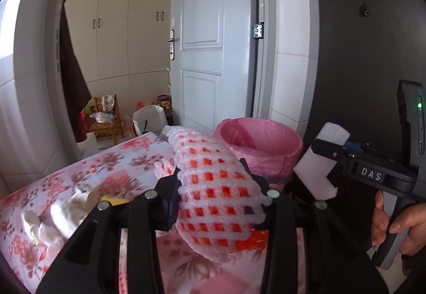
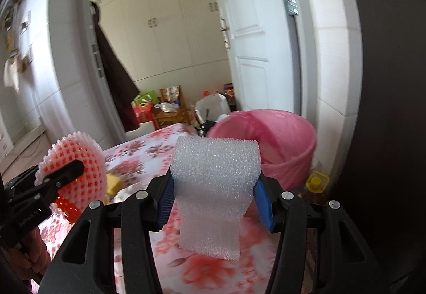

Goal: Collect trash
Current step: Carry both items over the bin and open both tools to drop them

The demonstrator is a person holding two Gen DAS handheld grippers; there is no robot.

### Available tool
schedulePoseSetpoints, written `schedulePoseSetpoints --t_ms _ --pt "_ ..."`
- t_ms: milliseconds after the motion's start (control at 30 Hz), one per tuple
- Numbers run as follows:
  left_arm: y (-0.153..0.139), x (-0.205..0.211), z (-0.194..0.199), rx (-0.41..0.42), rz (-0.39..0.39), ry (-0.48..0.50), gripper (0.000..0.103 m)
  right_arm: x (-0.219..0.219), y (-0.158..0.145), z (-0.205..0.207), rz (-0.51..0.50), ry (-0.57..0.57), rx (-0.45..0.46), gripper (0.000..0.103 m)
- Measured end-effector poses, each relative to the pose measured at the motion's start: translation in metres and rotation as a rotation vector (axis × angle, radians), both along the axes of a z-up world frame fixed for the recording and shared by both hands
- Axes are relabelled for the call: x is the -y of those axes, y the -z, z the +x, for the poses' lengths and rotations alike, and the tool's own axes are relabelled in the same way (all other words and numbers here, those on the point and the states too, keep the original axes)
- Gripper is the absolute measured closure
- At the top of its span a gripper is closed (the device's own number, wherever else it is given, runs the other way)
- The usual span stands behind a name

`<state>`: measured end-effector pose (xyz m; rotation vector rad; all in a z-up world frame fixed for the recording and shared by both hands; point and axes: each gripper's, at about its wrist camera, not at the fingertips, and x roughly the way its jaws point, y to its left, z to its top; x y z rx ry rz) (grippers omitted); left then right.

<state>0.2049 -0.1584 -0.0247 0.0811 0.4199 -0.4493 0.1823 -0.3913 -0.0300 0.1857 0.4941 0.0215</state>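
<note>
Clamped tight in the left gripper (image 1: 217,194) is a pink-and-white foam mesh fruit sleeve (image 1: 213,187), curved like a banana with orange-red showing through the holes, held above the floral pink-and-red tablecloth (image 1: 80,176). Over on the right gripper (image 2: 214,195), the blue pads (image 2: 262,207) squeeze a white bumpy foam sheet (image 2: 213,187) that droops down in front. Both pieces hang close to the round bin lined with a pink plastic bag (image 2: 277,145) just past the table edge. Right gripper's side reads "DAS" (image 1: 371,175); there's blurry lettering on the left one I can't make out.
</note>
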Motion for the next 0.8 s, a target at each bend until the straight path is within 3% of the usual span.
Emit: schedulePoseSetpoints --t_ms 267,800 --pt "-0.001 0.052 0.053 0.003 0.032 0.071 0.065 0.048 0.009 0.049 0.005 0.047 -0.019 0.052" --pt "0.023 0.152 0.191 -0.101 -0.026 0.175 0.061 0.114 0.012 0.158 0.012 0.007 -0.029 0.051"
